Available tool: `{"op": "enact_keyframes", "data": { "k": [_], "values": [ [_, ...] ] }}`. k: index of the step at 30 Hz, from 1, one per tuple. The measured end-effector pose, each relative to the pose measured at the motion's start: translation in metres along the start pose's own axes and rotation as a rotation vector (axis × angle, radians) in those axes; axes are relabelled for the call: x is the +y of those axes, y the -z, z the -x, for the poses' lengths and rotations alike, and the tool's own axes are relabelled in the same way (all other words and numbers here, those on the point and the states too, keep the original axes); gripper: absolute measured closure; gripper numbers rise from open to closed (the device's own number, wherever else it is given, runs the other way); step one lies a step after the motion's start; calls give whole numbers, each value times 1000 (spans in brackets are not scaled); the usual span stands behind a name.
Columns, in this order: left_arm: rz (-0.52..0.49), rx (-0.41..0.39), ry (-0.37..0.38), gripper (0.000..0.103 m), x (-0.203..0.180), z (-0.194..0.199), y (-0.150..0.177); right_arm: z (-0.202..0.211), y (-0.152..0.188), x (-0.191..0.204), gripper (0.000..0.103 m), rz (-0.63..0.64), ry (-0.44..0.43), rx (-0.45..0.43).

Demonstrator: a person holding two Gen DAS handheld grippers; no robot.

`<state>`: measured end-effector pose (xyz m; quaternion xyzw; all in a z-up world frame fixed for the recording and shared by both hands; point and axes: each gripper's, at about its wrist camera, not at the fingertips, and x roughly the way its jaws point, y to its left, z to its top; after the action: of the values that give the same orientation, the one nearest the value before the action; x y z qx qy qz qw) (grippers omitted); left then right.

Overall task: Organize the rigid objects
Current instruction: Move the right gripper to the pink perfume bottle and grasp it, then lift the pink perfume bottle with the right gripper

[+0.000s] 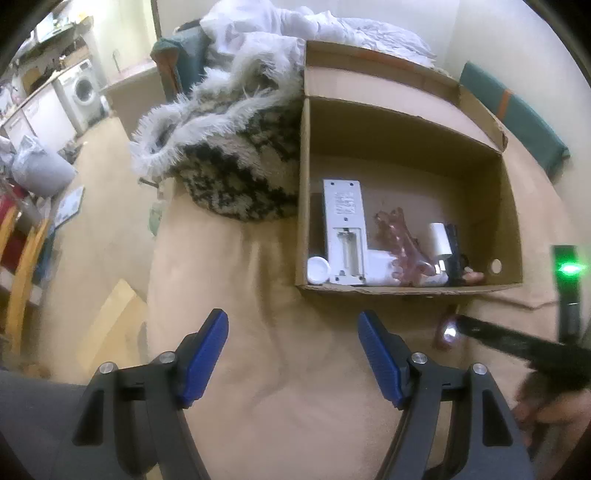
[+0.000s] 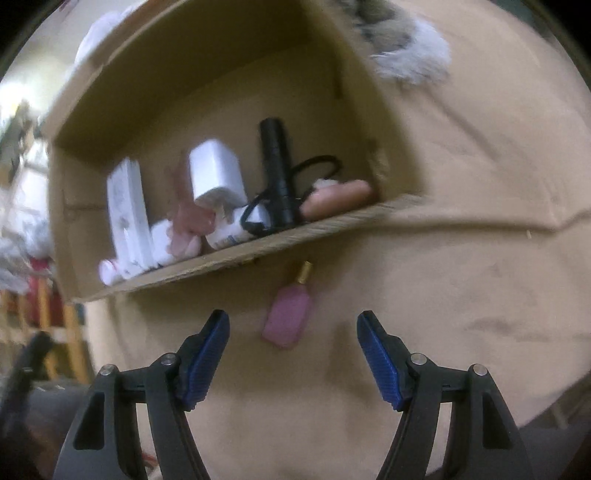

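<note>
An open cardboard box (image 1: 406,125) (image 2: 221,254) lies on a beige bed cover. It holds a white remote (image 1: 343,229) (image 2: 127,214), a white charger block (image 1: 439,238) (image 2: 214,171), a black flashlight (image 2: 275,171), a pink clear piece (image 1: 399,240) and a white cap (image 1: 318,270). A pink perfume bottle (image 2: 288,314) (image 1: 447,332) lies on the cover just outside the box's near wall. My right gripper (image 2: 293,350) is open, just short of the bottle. My left gripper (image 1: 293,350) is open and empty over the cover.
A black-and-white fringed blanket (image 1: 236,147) and white bedding (image 1: 280,33) are piled left of and behind the box. A green cushion (image 1: 517,114) lies at the right. The floor, a wooden chair (image 1: 22,266) and a washing machine (image 1: 83,88) are at the left.
</note>
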<state>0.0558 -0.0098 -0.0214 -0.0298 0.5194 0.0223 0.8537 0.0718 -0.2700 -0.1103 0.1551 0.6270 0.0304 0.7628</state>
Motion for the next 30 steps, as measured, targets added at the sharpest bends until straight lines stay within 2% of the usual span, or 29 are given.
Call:
{"op": "enact_keyframes", "data": {
  "k": [2,4,7,9,11,13,17,23,27,30],
  "values": [
    [1,7,-3,33,0,-3,0,-12,0,12,29,28,22,4],
    [4,8,-17,33,2,-5,0,-23,1,18,37,31,44,14],
    [21,27,-26,33,6,-10,0,-39,6,24,41,58,116,18],
    [38,39,-19,33,8,-12,0,-41,7,31,50,105,171,-3],
    [52,41,-8,33,10,-12,0,-40,9,36,69,146,209,-15],
    [54,39,-3,33,9,-12,-1,-38,11,37,76,168,210,-22],
    [37,34,-19,33,5,-13,-2,-26,15,35,77,165,189,-26],
    [41,37,-14,33,7,-13,-2,11,32,38,77,163,78,-24],
    [44,39,-14,33,8,-14,-1,44,44,44,77,203,15,-50],
    [49,43,-19,33,10,-16,-1,74,38,43,77,240,-14,-109]
  ]
}}
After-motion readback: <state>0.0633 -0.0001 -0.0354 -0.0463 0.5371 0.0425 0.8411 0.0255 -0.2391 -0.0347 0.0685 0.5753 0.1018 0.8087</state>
